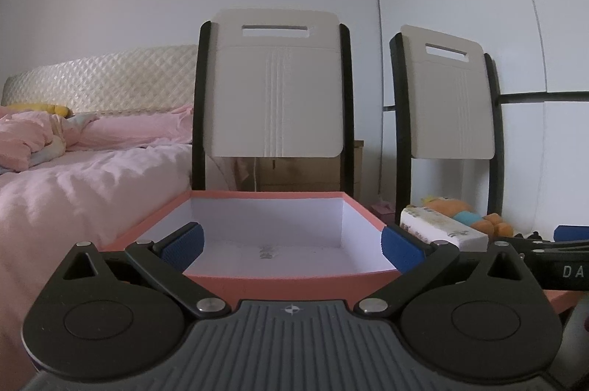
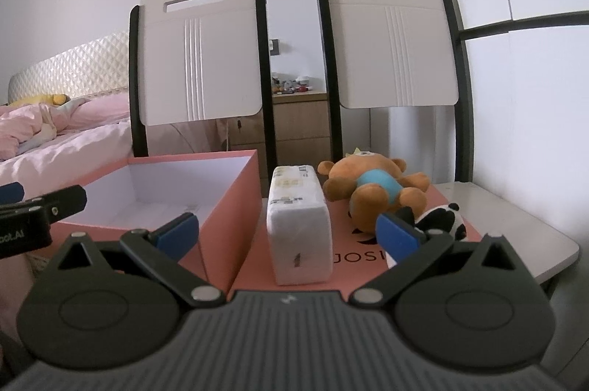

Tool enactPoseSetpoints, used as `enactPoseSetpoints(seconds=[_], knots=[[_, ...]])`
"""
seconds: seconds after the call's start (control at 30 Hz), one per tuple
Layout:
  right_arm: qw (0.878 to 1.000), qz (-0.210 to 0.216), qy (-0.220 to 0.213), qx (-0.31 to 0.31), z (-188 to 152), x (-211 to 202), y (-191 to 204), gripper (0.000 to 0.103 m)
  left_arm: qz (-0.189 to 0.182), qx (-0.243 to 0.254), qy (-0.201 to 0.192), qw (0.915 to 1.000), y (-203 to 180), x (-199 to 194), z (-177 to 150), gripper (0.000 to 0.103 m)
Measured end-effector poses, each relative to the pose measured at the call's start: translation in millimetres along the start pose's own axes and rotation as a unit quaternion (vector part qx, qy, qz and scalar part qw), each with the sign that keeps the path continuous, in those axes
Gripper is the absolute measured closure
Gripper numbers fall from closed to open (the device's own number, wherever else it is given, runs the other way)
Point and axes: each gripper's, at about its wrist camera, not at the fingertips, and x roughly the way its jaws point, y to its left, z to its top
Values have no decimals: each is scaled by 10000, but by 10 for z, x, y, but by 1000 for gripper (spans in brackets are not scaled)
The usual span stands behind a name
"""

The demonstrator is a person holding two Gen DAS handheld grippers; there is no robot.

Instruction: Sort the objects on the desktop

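A pink box [image 1: 294, 278] with a white inside stands open and empty in front of my left gripper [image 1: 291, 245], which is open at its near rim. In the right wrist view the box [image 2: 224, 207] is at the left. A white wrapped pack [image 2: 300, 225] lies right of it on a pink lid [image 2: 353, 266]. An orange plush bear [image 2: 371, 188] and a small panda plush [image 2: 445, 214] lie further right. My right gripper [image 2: 289, 232] is open, with the pack between its fingers. The pack [image 1: 438, 225] and bear [image 1: 464, 212] also show in the left wrist view.
Two white chair backs [image 2: 200, 56] [image 2: 394, 37] stand behind the table [image 2: 515, 229]. A bed with pink bedding [image 1: 81, 177] is at the left. A wooden cabinet [image 2: 300, 122] with small items stands behind the chairs.
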Motion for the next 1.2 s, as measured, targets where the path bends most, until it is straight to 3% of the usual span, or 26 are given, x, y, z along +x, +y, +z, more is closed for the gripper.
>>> enactPoseSetpoints(seconds=[0.77, 1.2], knots=[[10000, -3, -66, 50, -1, -35, -33, 0, 265, 140, 30, 9995, -22, 66, -22, 0], [9999, -4, -98, 65, -8, -49, -36, 0, 177, 93, -24, 9998, -23, 64, -60, 0]])
